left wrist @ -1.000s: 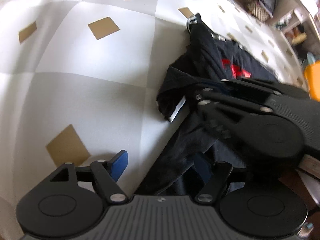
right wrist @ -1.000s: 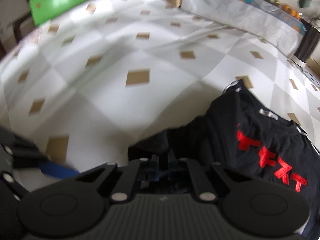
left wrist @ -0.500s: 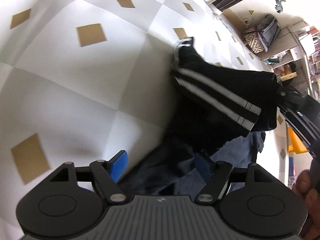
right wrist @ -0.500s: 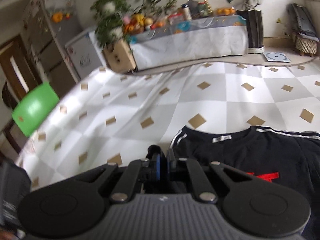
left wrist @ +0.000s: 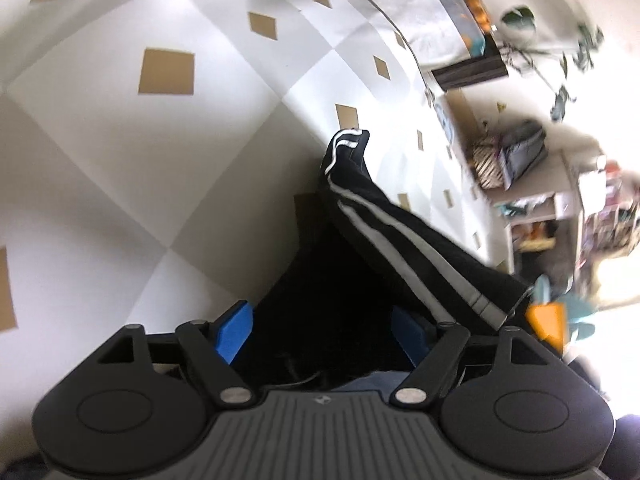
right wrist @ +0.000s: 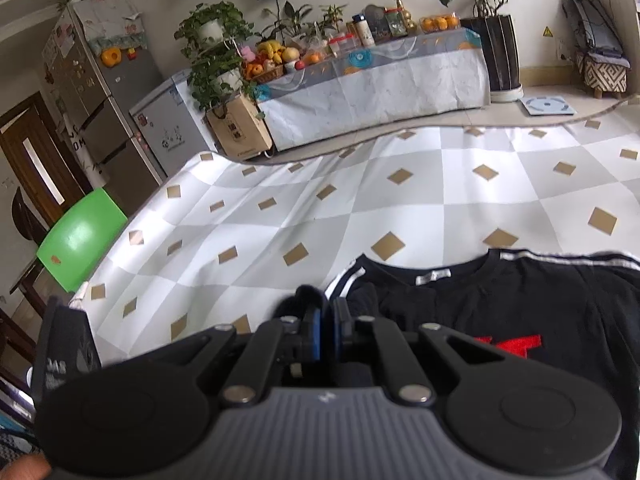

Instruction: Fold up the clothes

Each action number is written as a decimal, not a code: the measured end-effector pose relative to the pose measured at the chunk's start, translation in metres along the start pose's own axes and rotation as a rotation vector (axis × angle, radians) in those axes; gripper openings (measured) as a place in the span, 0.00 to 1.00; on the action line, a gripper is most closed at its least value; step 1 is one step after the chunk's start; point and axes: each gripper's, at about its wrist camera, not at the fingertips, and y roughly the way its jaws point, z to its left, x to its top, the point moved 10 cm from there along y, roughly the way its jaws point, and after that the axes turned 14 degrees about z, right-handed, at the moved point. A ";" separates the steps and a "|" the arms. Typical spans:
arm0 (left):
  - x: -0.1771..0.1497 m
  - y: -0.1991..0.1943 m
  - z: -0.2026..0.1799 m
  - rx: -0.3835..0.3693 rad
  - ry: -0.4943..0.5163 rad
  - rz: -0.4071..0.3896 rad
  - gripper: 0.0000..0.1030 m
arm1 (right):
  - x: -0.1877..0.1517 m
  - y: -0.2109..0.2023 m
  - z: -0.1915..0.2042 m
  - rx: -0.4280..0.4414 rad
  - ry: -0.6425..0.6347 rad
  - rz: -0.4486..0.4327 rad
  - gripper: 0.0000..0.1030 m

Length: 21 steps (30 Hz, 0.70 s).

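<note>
Both tongs are working over a black T-shirt spread on a table covered by a white and grey checked cloth with tan diamonds. Right gripper is pinching shut on a fold of the shirt's black fabric, its blue pads pressed nearly together with a bunch of cloth bulging just above their tips. Ahead and to the right of those tips the shirt's neckline with its small label is lying flat, white-striped shoulder trim running beside it, and red print is showing just right of the right finger linkage.

Left gripper is standing wide, its jaws opening, with dark cloth lying between the blue pads, which are not pressing on it. Ahead of its tips a black sleeve with two white stripes is stretching diagonally from the far cuff toward the right finger. A green chair is standing beyond the table edge, far left of the right gripper.
</note>
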 end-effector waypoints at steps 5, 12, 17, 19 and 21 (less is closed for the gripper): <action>0.002 0.005 -0.004 -0.108 -0.062 0.023 0.74 | -0.005 0.006 0.005 -0.006 -0.018 0.018 0.05; 0.000 0.000 -0.011 -0.155 -0.088 0.024 0.74 | -0.010 0.010 0.003 -0.037 -0.019 0.030 0.06; -0.005 0.005 0.003 -0.133 -0.139 0.054 0.74 | -0.025 0.029 -0.012 -0.085 0.011 0.126 0.06; -0.004 0.006 0.006 -0.127 -0.155 0.053 0.74 | -0.038 0.042 -0.006 -0.081 -0.019 0.184 0.06; -0.002 0.005 0.008 -0.127 -0.166 0.044 0.74 | -0.053 0.054 0.001 -0.077 -0.054 0.247 0.07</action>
